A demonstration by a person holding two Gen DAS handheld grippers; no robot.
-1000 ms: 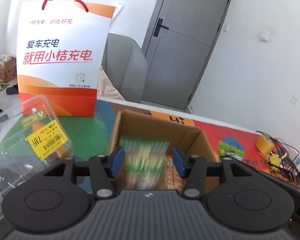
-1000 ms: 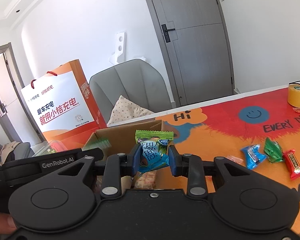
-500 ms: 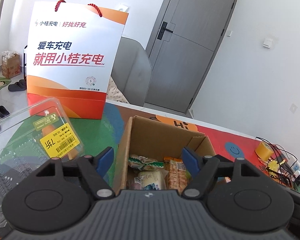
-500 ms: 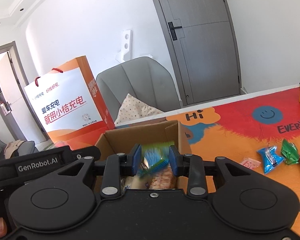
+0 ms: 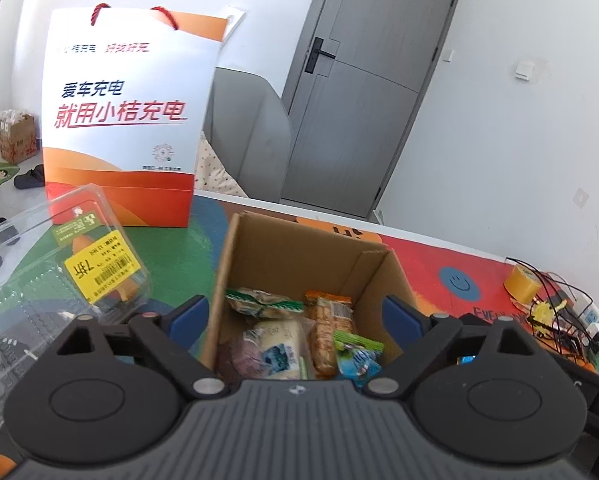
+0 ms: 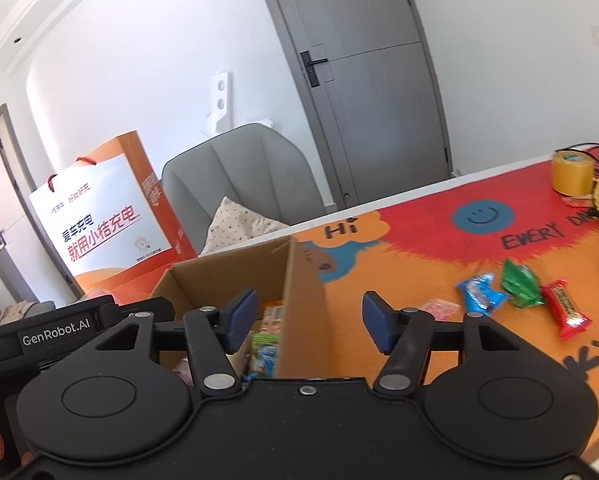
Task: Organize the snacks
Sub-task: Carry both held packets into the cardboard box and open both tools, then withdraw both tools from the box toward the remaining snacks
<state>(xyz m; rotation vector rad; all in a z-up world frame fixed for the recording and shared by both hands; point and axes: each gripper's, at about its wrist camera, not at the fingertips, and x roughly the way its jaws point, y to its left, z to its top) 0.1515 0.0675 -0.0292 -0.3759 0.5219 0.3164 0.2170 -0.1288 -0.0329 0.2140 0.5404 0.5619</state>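
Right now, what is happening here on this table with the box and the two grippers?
A person is sorting snacks into an open cardboard box with two hand-held grippers. Both the left gripper and the right gripper have just been opening, and nothing is between their jaws. Several packets already lie in the box, among them a green and blue snack packet. A blue candy, a green candy and a red candy are on the colourful mat, not yet sorted.
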